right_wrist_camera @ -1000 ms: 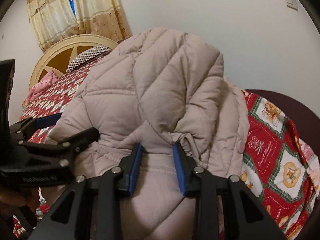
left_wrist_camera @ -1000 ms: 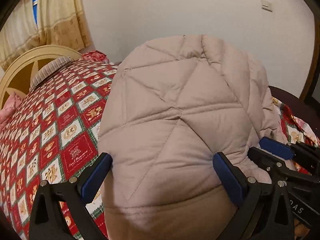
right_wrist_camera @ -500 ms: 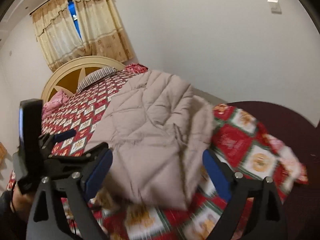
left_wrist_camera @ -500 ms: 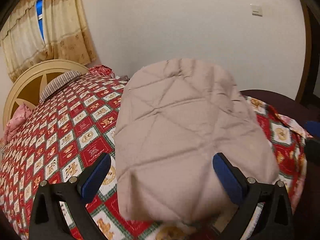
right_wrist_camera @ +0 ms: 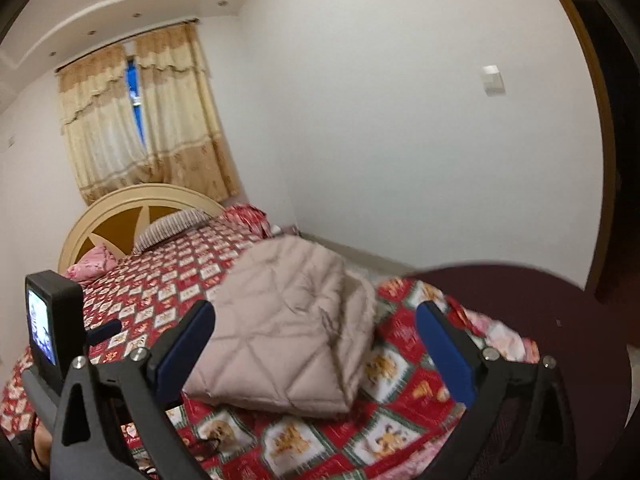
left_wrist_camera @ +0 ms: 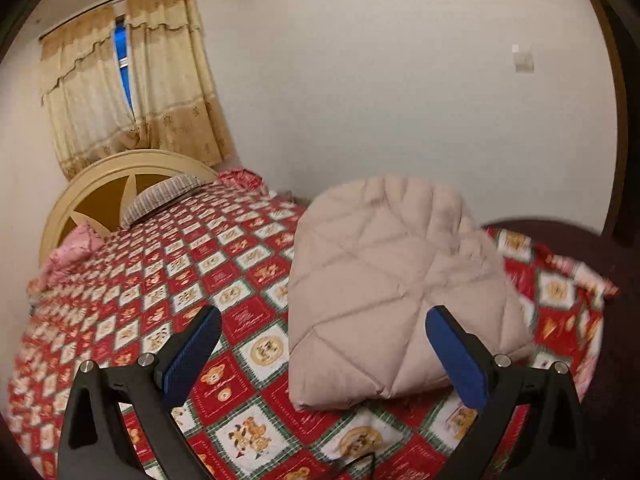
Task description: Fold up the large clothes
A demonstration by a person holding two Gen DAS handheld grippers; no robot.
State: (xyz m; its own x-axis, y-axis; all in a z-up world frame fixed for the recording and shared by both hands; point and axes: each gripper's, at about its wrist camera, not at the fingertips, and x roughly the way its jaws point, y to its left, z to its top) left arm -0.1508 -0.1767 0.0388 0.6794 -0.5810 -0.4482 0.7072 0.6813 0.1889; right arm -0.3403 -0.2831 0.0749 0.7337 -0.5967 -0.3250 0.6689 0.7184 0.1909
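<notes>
1. Both our grippers have backed away and risen since a second ago: back then the right one was pinching a fold of the quilted jacket (left_wrist_camera: 396, 292) and the left straddled it, whereas now neither touches it
2. Our left gripper (left_wrist_camera: 328, 354) hangs above the bedspread (left_wrist_camera: 160, 280) with its jaws spread wide and nothing between them; our right gripper (right_wrist_camera: 316, 352) is likewise spread wide and empty
3. We see the beige jacket (right_wrist_camera: 288, 328) lying as a compact folded bundle on the red patterned bedspread, near the foot corner of the bed on the wall side, well apart from the striped pillow (left_wrist_camera: 160, 196) and the headboard (left_wrist_camera: 92, 184)
4. We judge the folding essentially done; what may remain is squaring or pressing the bundle
5. Handling, as we read it: padded and puffy, so light for its bulk, soft, and springy enough to push a fold back open; the shell looks smooth and may slip under the pads
6. If we take hold again, we would grip along the near bottom edge, where the layers stack and the stitched seam gives firmer purchase, one gripper toward each corner, biting deep to catch all layers
7. Some blur softens the far right edge, so we cannot tell how neatly that side lies
</notes>
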